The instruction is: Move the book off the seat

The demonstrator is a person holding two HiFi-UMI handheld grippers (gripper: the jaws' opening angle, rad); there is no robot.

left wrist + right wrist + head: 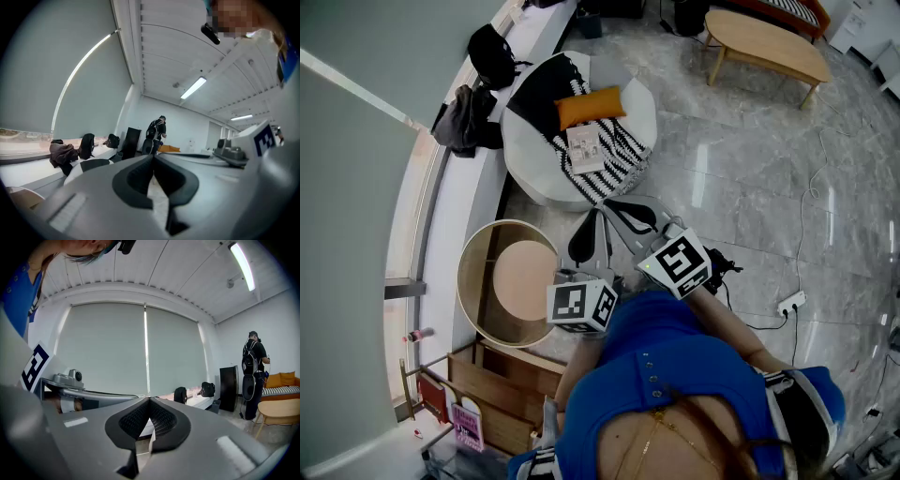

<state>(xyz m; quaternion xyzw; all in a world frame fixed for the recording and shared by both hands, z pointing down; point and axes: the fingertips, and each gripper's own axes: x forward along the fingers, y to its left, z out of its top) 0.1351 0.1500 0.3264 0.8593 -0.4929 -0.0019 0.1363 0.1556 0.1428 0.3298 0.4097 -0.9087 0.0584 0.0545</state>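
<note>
Nothing of the job is done yet, as far as I can see. The book (584, 148) lies flat on the round white seat (642, 108), on the striped throw (619, 155) and just in front of the orange cushion (591, 106). The person stands a little back from the seat with both tools held out toward it, roughly level. The left gripper (584, 239) and the right gripper (630, 214) sit side by side over the bare floor, near the seat's edge but not touching it, and well short of the book. In each gripper's own view the dark pads meet down the middle with nothing between them, so the left gripper (153, 161) and the right gripper (149, 413) are both closed and empty. I'd say everything is left to do: reach in, open a claw, take hold of the book and carry it off.
</note>
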